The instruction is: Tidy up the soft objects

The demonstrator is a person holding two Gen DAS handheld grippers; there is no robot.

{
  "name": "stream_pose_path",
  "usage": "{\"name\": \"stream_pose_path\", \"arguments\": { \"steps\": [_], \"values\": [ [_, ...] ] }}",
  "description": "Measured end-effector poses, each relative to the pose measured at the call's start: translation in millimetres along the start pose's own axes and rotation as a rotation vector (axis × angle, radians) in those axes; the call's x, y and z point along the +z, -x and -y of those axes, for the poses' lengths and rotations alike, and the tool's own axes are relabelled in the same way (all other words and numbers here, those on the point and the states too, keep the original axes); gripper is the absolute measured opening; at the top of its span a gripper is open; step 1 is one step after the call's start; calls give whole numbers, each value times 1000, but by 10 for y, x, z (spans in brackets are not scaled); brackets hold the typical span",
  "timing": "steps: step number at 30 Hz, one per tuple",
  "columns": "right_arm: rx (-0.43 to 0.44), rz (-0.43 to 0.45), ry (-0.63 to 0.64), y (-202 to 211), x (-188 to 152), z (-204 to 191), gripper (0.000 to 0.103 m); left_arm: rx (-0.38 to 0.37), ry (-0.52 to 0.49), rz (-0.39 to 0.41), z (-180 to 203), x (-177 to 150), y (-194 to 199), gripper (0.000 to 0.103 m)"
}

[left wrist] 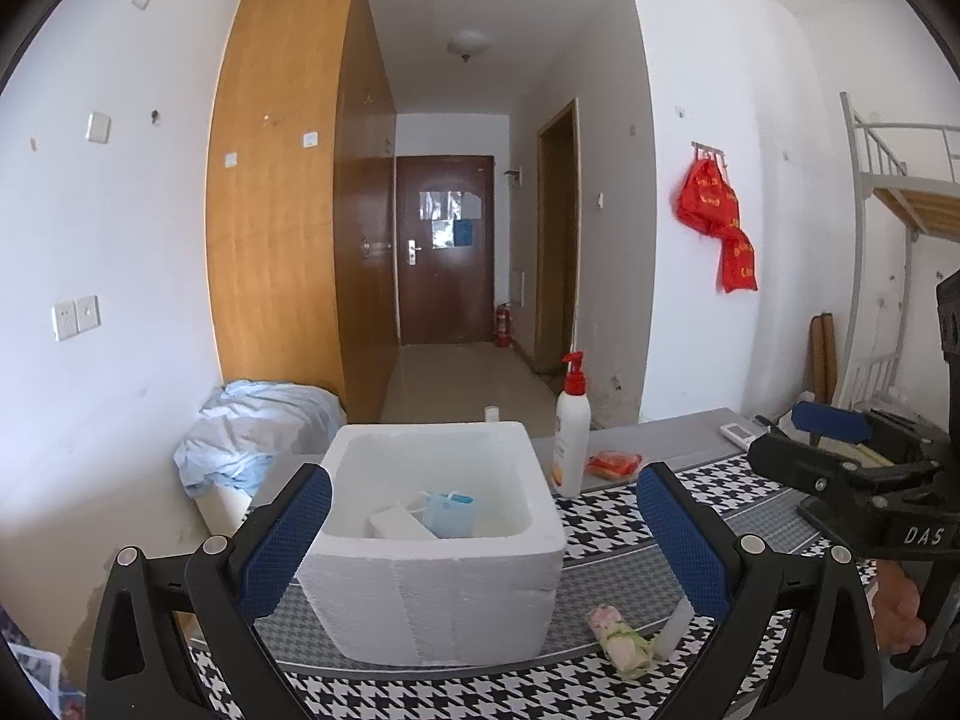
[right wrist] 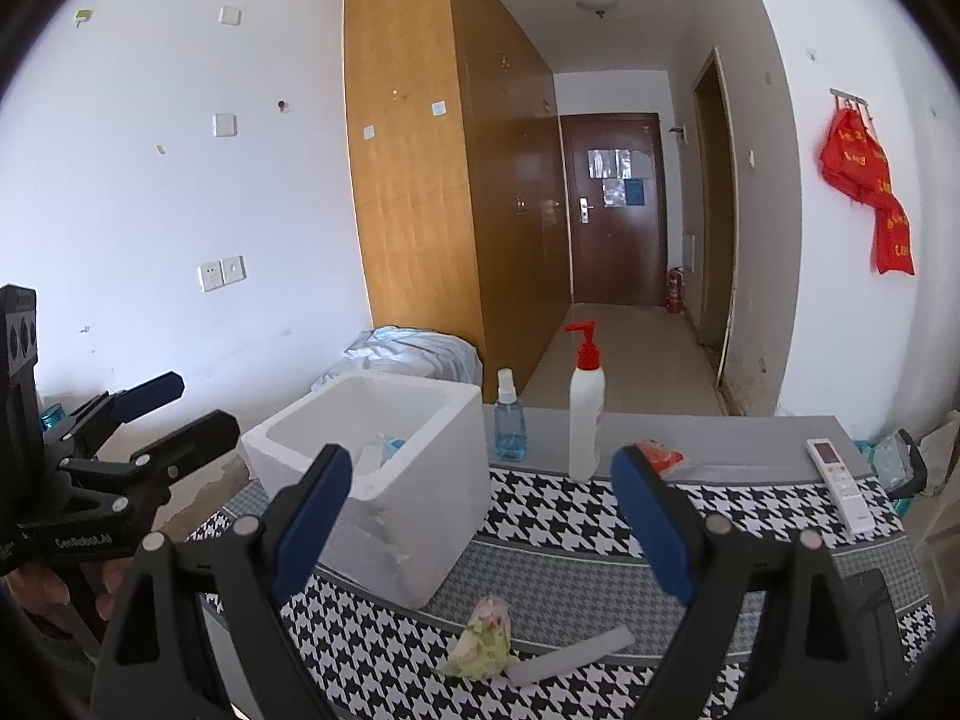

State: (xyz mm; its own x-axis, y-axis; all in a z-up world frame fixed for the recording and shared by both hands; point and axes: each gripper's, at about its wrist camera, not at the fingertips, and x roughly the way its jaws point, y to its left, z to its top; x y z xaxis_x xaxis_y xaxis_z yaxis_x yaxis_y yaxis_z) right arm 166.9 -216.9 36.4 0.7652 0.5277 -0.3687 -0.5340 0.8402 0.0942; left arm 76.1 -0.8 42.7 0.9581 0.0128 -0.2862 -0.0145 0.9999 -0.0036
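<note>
A white foam box (left wrist: pixel 432 558) (right wrist: pixel 384 468) stands on the houndstooth table cloth (left wrist: pixel 630 522), with a blue packet (left wrist: pixel 449 513) and white items inside. In front of it lie a floral soft roll (left wrist: pixel 618 639) (right wrist: pixel 483 639) and a translucent white strip (right wrist: pixel 570 657). A red snack packet (left wrist: pixel 613 463) (right wrist: pixel 660 456) lies farther back. My left gripper (left wrist: pixel 483 540) is open, its blue pads either side of the box. My right gripper (right wrist: pixel 483 525) is open above the roll with nothing between its fingers. Each gripper shows at the edge of the other's view.
A white pump bottle with a red top (left wrist: pixel 571 429) (right wrist: pixel 585 414) and a blue spray bottle (right wrist: pixel 510 420) stand behind the box. A remote control (right wrist: pixel 840 483) lies at the right. Light blue bedding (left wrist: pixel 258 426) is heaped to the left. A hand (left wrist: pixel 900 606) holds the right gripper's handle.
</note>
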Motion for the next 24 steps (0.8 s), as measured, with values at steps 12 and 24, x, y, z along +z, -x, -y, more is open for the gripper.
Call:
{"name": "stream_pose_path", "arguments": {
  "steps": [12, 24],
  "values": [
    [-39, -6, -21, 118, -182, 114, 91, -44, -8, -3, 152, -135, 37, 102],
    [-47, -15, -55, 192, -362, 233, 91, -96, -3, -28, 282, -304, 4, 102]
  ]
}}
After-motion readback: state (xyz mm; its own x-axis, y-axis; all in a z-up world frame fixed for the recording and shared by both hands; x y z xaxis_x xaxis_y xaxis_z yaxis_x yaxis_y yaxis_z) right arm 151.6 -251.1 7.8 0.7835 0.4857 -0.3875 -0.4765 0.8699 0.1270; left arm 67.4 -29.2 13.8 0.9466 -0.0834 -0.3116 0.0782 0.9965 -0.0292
